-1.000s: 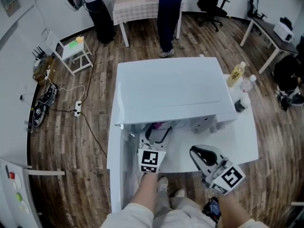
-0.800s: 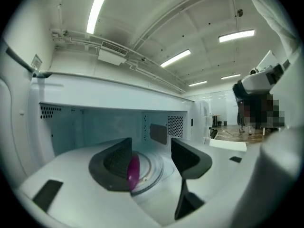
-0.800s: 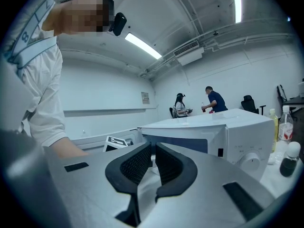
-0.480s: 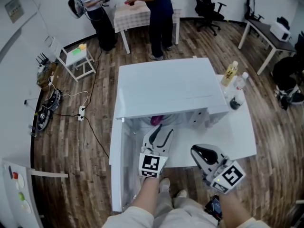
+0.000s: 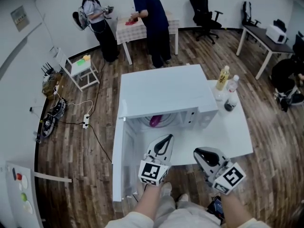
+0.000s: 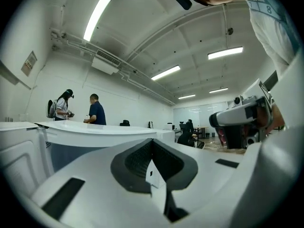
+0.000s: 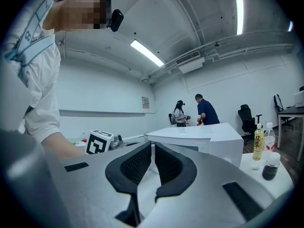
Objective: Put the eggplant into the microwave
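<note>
Head view alone shows eggplant (image 5: 155, 121); left tool (image 5: 168, 137) just closed empty, right tool (image 5: 196, 152) closed.

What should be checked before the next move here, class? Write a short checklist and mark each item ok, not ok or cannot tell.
1. Eggplant inside the microwave: ok, it lies in the cavity.
2. Left claw empty: ok, shut with nothing between its jaws.
3. Right claw empty: ok, shut and holding nothing.
4. Both claws outside the opening: ok, they are in front of it.
5. Door closed: not ok, it stands swung open at the left.
6. Eggplant fully behind the door line: cannot tell, only part of it shows.
</note>
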A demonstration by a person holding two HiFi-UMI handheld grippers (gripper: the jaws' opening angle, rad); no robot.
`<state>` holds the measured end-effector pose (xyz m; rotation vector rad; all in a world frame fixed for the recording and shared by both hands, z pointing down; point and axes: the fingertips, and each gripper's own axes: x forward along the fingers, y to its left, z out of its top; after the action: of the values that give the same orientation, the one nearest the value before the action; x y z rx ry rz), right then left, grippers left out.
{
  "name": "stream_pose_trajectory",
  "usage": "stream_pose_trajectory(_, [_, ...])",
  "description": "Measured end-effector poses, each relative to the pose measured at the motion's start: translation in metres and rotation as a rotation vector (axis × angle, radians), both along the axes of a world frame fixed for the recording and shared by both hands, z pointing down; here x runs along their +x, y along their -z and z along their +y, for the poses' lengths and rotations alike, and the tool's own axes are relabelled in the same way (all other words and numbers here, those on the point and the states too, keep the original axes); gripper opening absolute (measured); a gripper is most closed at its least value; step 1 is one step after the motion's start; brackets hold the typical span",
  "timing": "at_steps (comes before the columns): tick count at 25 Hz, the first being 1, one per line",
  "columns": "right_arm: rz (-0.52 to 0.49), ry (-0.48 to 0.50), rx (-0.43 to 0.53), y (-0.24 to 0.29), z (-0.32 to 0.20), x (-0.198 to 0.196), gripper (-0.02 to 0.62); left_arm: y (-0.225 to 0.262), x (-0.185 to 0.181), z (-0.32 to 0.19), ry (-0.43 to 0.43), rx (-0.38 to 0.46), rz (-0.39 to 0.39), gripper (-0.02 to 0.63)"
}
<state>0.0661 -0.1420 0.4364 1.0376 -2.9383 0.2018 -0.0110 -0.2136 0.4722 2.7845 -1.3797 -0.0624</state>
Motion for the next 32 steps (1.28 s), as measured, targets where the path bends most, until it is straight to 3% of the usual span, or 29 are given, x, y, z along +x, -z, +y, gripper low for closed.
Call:
stream_pose_trajectory(15, [0.012,-0.02,0.027,0.021,0.044,0.043,0.035,0.054,0.088,0.106,-0.327,0.026,0.035,0.002])
stream_pose_trajectory(24, [-0.005,0.013,0.066,0.043,0.072,0.049,0.035,0.084,0.105,0.159,-0.504,0.061,0.09,0.002])
stream_pose_trajectory(32, [-0.007,0.037,0.091,0.061,0.08,0.046,0.035,0.108,0.108,0.18,-0.593,0.099,0.147,0.0])
